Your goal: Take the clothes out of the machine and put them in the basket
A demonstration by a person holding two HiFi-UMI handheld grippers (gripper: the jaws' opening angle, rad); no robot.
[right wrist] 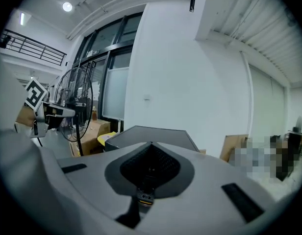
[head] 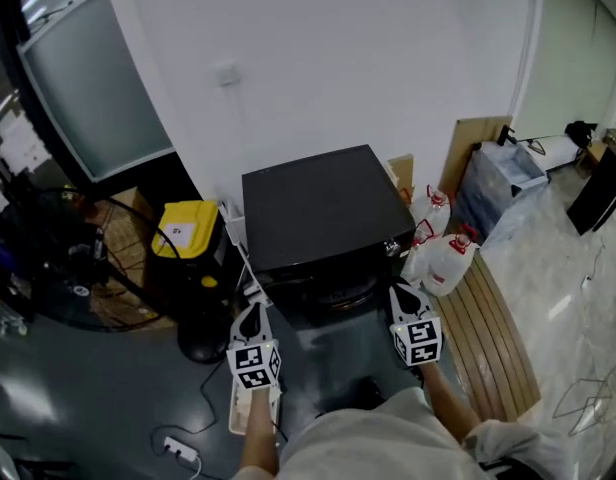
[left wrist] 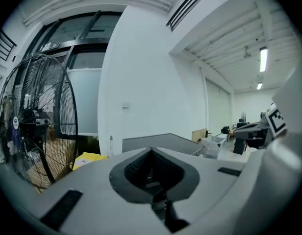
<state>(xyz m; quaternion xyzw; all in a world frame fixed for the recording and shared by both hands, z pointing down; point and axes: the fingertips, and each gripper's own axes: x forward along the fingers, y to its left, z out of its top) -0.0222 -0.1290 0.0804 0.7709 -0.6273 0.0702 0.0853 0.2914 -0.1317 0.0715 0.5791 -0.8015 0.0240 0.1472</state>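
Observation:
The machine [head: 323, 203] is a dark box with a flat top against the white wall, its front in shadow. My left gripper [head: 251, 313] hovers before its left front corner, jaws together and empty. My right gripper [head: 401, 293] hangs before the right front corner, also shut with nothing held. In the left gripper view the gripper [left wrist: 151, 151] points nearly level over the machine's top [left wrist: 141, 142]. The right gripper view shows the same for the right gripper [right wrist: 151, 144] and the machine [right wrist: 151, 133]. I see no clothes and no basket.
A large floor fan [head: 58, 248] stands at the left, with a yellow container [head: 186, 228] beside the machine. Plastic jugs with red caps [head: 443, 258] and a slatted wooden panel [head: 498, 338] lie at the right. A power strip [head: 180, 451] rests on the dark floor.

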